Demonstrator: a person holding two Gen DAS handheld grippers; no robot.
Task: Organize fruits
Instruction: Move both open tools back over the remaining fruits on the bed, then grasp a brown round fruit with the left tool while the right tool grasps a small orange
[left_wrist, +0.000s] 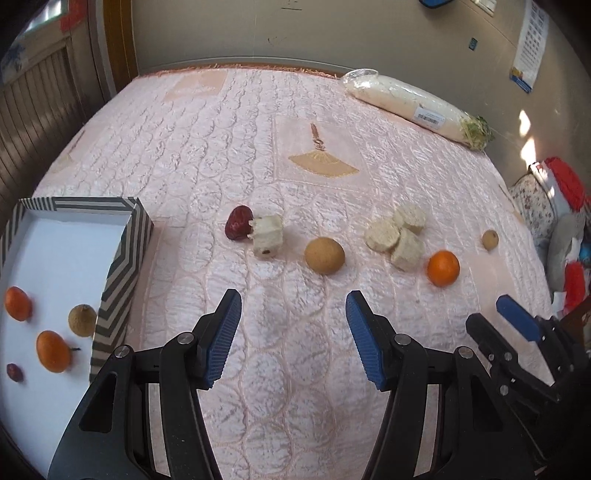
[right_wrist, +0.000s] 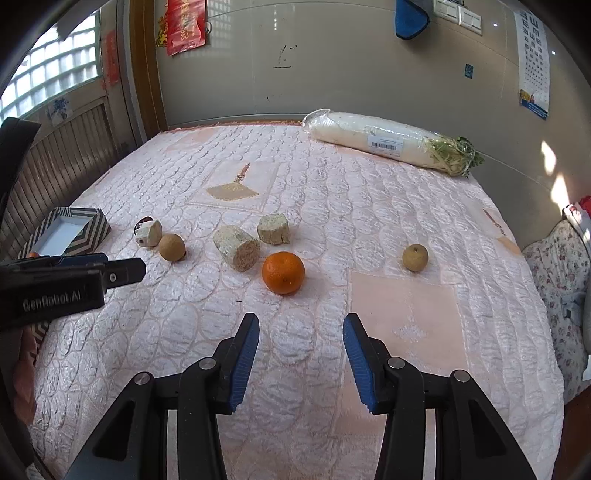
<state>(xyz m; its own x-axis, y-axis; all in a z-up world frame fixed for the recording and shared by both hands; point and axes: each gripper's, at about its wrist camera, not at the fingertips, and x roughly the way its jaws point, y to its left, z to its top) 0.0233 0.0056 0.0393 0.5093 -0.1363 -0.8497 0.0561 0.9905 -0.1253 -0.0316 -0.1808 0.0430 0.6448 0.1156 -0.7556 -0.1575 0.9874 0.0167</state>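
Right now my left gripper (left_wrist: 293, 336) hangs over the pink quilted cloth (left_wrist: 221, 147) with its blue pads spread wide and nothing between them. Ahead of it lies a round tan fruit (left_wrist: 324, 255), and further left a dark red date (left_wrist: 238, 222) touches a pale cut chunk (left_wrist: 266, 236). At my left stands the striped box (left_wrist: 122, 273), its white floor holding two oranges (left_wrist: 53, 350), a brownish longan (left_wrist: 82, 320) and a small red fruit (left_wrist: 14, 372).

My right gripper (right_wrist: 301, 350) is also gaping, empty, just short of the orange (right_wrist: 283, 272) on the cloth. Behind that orange lie two pale stem pieces (right_wrist: 237, 248), one close beside it, the other a little further back. A small tan fruit (right_wrist: 415, 257) sits well apart to the right. A wrapped white radish (right_wrist: 384, 144) lies along the far edge by the wall
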